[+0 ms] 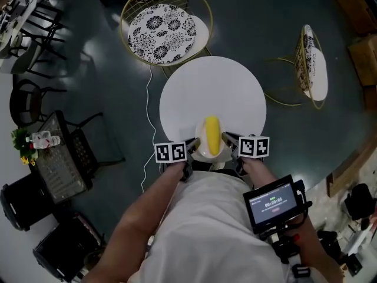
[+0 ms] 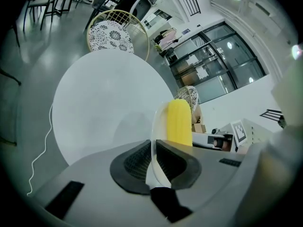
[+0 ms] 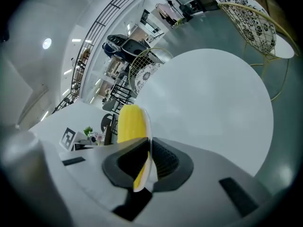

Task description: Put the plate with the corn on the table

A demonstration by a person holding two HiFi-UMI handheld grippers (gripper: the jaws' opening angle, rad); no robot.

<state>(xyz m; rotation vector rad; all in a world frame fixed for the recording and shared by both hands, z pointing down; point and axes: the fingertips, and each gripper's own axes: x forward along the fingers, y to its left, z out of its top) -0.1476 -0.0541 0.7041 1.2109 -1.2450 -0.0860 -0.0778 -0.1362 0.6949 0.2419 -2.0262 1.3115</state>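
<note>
The white plate [image 1: 211, 154], held at the near edge of the worktop [image 1: 212, 87], is clamped at opposite rims by the fingers of the left gripper [image 1: 191, 144] and right gripper [image 1: 228, 139], and is judged light, stiff and slippery, its corn cob [image 1: 211, 133] loose.

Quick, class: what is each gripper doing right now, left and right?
Left gripper: shut on the plate rim.
Right gripper: shut on the plate's opposite rim.

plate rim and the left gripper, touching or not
Touching. The left gripper view shows the plate edge-on, its rim clamped between the two dark pads of the left gripper, with no gap on either side.
</note>
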